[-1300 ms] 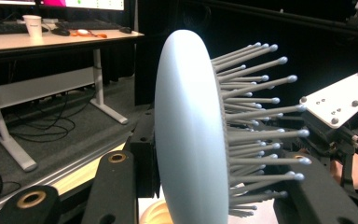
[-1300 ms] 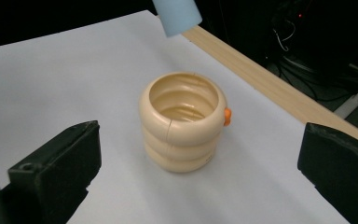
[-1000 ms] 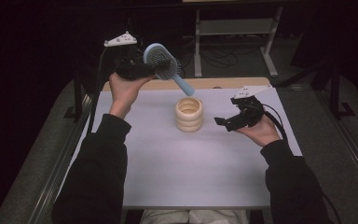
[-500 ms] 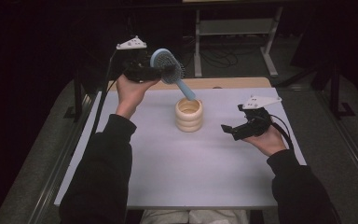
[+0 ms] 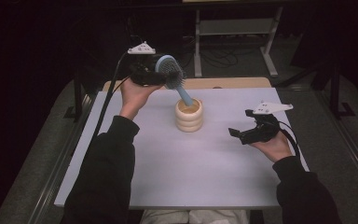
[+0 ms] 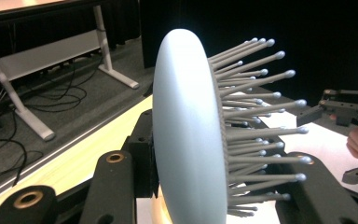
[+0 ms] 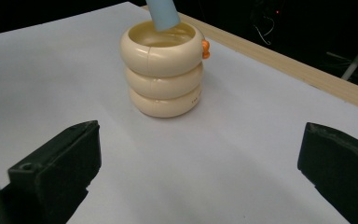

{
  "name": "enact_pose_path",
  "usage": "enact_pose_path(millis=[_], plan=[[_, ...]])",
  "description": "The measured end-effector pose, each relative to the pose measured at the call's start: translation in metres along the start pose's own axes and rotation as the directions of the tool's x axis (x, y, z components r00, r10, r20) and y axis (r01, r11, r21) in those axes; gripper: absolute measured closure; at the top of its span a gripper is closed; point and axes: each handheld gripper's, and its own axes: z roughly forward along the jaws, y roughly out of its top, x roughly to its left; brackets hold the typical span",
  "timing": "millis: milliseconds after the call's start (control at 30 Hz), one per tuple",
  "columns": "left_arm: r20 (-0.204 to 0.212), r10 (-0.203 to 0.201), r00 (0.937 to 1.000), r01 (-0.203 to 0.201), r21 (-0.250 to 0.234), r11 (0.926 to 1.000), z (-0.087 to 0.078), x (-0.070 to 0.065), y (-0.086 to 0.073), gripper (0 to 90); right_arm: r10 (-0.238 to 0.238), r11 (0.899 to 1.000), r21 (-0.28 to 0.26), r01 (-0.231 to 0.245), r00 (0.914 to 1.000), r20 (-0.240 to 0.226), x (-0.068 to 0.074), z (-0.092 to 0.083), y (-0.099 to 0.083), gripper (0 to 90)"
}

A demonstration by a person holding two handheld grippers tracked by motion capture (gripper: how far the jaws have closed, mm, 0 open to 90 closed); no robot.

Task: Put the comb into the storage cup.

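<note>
— How is the scene lit?
— The white tabletop [image 5: 177,158] is brightly lit from above, while the far room is left almost black. Soft shadows are cast under the cream holder [image 7: 163,70].
— And sharpness?
— Slight softness is seen throughout; the near hairbrush [image 6: 191,130] is rendered mildly blurred.

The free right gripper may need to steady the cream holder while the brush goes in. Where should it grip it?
Grip the cream holder across a groove between its three stacked rings, coming level from the right gripper's open side. The brush handle occupies its mouth, ruling out a top approach.
</note>
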Motion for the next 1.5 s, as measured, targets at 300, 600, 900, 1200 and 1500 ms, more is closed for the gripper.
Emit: enact_pose_path(millis=[300, 600, 900, 1200, 1500], plan=[[0.018, -0.006, 0.9998, 0.006, 0.007, 1.0000, 0.006, -0.001, -0.004, 54.6, 0.037, 0.999, 0.000, -0.037, 0.9993, 0.001, -0.004, -0.007, -0.015, 0.0], [0.007, -0.017, 0.9998, 0.017, 0.013, 0.9998, 0.008, 0.002, -0.010, 54.4, 0.038, 0.999, -0.002, -0.038, 0.9993, 0.007, -0.005, -0.017, -0.025, 0.0], [0.004, -0.035, 0.9994, 0.035, 0.026, 0.9990, 0.013, 0.008, -0.018, 54.3, 0.056, 0.998, -0.011, -0.056, 0.9984, 0.007, -0.005, -0.029, -0.035, 0.0], [0.004, -0.042, 0.9991, 0.042, 0.037, 0.9985, 0.024, 0.009, -0.023, 54.3, 0.061, 0.998, -0.006, -0.061, 0.9981, -0.005, -0.001, -0.036, -0.044, 0.0], [0.007, -0.045, 0.9989, 0.045, 0.053, 0.9976, 0.033, 0.009, -0.027, 54.3, 0.074, 0.997, 0.000, -0.074, 0.9971, -0.020, 0.003, -0.040, -0.052, 0.0]])
